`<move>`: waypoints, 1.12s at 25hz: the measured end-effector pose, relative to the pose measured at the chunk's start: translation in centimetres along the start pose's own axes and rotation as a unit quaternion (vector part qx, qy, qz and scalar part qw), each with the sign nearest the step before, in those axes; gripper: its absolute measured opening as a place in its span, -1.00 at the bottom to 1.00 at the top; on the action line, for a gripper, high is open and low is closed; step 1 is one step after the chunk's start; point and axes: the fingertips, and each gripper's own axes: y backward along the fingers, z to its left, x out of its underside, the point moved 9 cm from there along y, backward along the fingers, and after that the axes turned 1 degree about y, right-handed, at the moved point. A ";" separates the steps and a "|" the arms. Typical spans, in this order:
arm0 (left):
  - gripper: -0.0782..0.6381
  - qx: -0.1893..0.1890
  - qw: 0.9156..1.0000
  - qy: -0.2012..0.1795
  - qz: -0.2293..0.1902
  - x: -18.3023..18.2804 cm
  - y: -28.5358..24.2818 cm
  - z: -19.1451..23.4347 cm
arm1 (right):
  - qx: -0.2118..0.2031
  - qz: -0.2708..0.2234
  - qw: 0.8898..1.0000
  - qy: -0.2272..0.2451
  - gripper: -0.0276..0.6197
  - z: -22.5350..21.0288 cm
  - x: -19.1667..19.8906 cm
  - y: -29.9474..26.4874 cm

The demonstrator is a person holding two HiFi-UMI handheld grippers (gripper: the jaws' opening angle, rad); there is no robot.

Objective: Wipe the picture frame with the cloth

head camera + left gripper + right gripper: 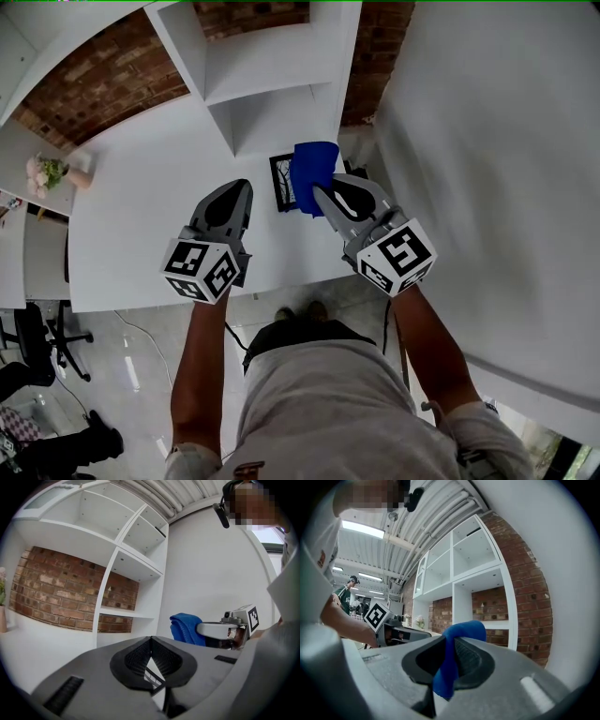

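A black picture frame [280, 182] lies flat on the white table [141, 216], in front of the shelf unit. Its right part is hidden by a blue cloth [313, 174]. My right gripper [320, 194] is shut on that cloth, which hangs bunched between the jaws over the frame's right side; in the right gripper view the blue cloth [462, 631] sticks up out of the closed right gripper [449, 641]. My left gripper [240, 190] hovers just left of the frame, shut and holding nothing. The left gripper [151, 640] points level at the shelves, with the cloth [186, 627] to its right.
A white shelf unit [265, 86] stands at the table's back against a brick wall [103, 80]. A vase of flowers [49, 172] sits far left. A white wall [487, 141] closes the right side. An office chair [37, 339] stands on the floor below the table's front edge.
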 end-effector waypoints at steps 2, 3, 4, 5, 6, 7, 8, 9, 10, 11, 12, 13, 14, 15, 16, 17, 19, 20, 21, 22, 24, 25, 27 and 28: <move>-0.78 -0.003 1.000 0.002 0.009 0.3 -0.6 0.7 | 0.001 0.007 1.000 -0.005 -0.77 -0.3 0.5 -0.6; -0.78 -0.004 1.000 0.003 0.013 0.4 -0.8 1.0 | 0.001 0.010 1.000 -0.006 -0.77 -0.3 0.7 -0.9; -0.78 -0.004 1.000 0.004 0.016 0.6 -1.1 1.3 | 0.000 0.014 1.000 -0.006 -0.77 -0.4 0.8 -1.2; -0.78 -0.004 1.000 0.005 0.020 0.7 -1.4 1.6 | 0.001 0.018 1.000 -0.007 -0.77 -0.4 1.0 -1.6; -0.78 -0.005 1.000 0.006 0.025 0.9 -1.8 1.9 | 0.002 0.021 1.000 -0.007 -0.77 -0.5 1.1 -1.9; -0.78 -0.005 1.000 0.007 0.030 1.1 -2.2 2.3 | 0.005 0.024 1.000 -0.007 -0.77 -0.7 1.2 -2.2; -0.78 -0.005 0.999 0.009 0.037 1.3 -2.6 2.7 | 0.008 0.027 1.000 -0.008 -0.77 -0.9 1.3 -2.6; -0.78 -0.006 0.999 0.011 0.044 1.5 -3.0 3.1 | 0.012 0.030 0.999 -0.008 -0.77 -1.1 1.4 -3.1; -0.78 -0.006 0.999 0.013 0.052 1.8 -3.5 3.6 | 0.015 0.033 0.999 -0.008 -0.77 -1.3 1.5 -3.6; -0.78 -0.005 0.998 0.015 0.060 2.1 -3.9 4.2 | 0.018 0.036 0.999 -0.008 -0.77 -1.4 1.6 -4.1; -0.78 -0.004 0.998 0.018 0.068 2.4 -4.3 4.6 | 0.022 0.039 0.999 -0.007 -0.77 -1.5 1.7 -4.5; -0.78 -0.003 0.997 0.021 0.075 2.7 -4.8 5.1 | 0.025 0.043 0.999 -0.007 -0.77 -1.7 1.9 -5.0; -0.78 -0.001 0.996 0.025 0.082 3.0 -5.2 5.5 | 0.029 0.046 0.998 -0.008 -0.77 -1.8 2.0 -5.4; -0.78 0.001 0.996 0.029 0.089 3.3 -5.6 5.9 | 0.033 0.049 0.998 -0.008 -0.77 -1.9 2.1 -5.8; -0.77 0.004 0.995 0.032 0.095 3.6 -5.9 6.3 | 0.037 0.052 0.998 -0.009 -0.77 -2.0 2.2 -6.2; -0.77 0.007 0.994 0.035 0.102 3.8 -6.3 6.6 | 0.040 0.055 0.998 -0.009 -0.77 -2.0 2.4 -6.7; -0.76 0.014 0.992 0.042 0.114 4.5 -7.0 7.2 | 0.046 0.061 0.997 -0.007 -0.77 -2.1 2.7 -7.4; -0.74 0.017 0.991 0.046 0.122 4.9 -7.4 7.4 | 0.049 0.064 0.997 -0.007 -0.77 -2.2 2.9 -7.8; -0.72 0.020 0.990 0.050 0.131 5.3 -7.7 7.7 | 0.052 0.067 0.996 -0.007 -0.77 -2.2 3.0 -8.1; -0.70 0.022 0.988 0.053 0.141 5.7 -7.9 8.0 | 0.053 0.070 0.996 -0.007 -0.77 -2.3 3.2 -8.5; -0.63 0.024 0.984 0.057 0.165 6.6 -8.5 8.5 | 0.053 0.080 0.995 -0.007 -0.77 -2.5 3.7 -9.2; -0.59 0.022 0.982 0.061 0.177 7.1 -8.8 8.8 | 0.052 0.087 0.995 -0.008 -0.77 -2.6 4.1 -9.6; -0.52 0.017 0.977 0.071 0.201 8.1 -9.3 9.3 | 0.047 0.102 0.994 -0.013 -0.77 -2.8 4.9 -10.4; -0.49 0.014 0.974 0.075 0.214 8.4 -9.6 9.5 | 0.045 0.110 0.993 -0.016 -0.77 -3.0 5.3 -10.8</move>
